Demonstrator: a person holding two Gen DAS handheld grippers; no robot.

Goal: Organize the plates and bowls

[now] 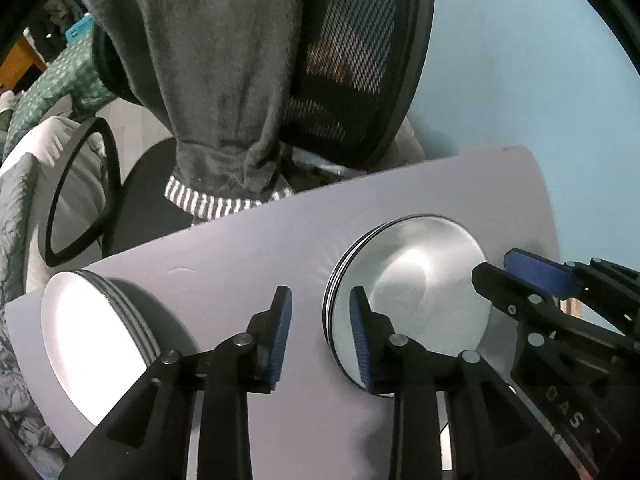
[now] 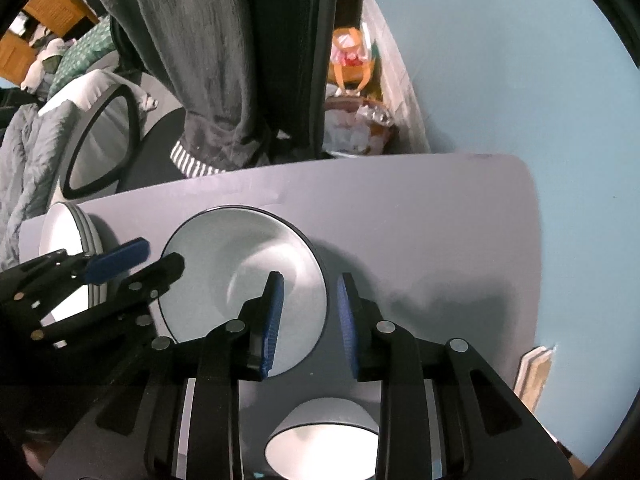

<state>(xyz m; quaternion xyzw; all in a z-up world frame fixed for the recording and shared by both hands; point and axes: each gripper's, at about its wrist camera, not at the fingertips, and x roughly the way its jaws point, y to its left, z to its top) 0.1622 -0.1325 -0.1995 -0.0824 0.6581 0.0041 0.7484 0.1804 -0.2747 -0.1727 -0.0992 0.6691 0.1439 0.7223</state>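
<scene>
Hovering over the plates (image 1: 416,280)
I'm keeping both tongs, left (image 1: 320,336) and right (image 2: 306,320), apart and empty; plates are stiff, slick, breakable, so I'm favouring the rim.

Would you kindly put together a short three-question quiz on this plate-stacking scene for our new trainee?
1. True or false: the left gripper is clamped on the rim of the middle plate stack.
2. Multiple choice: where does the small bowl sit in the right wrist view? A) on the far plate stack; B) at the near edge, beneath the right gripper; C) on the chair.
3. Fill in: both plate stacks rest on a pale grey ____.

Key: 1. False; its pads stand apart at the rim and grip nothing. 2. B. 3. table.
</scene>
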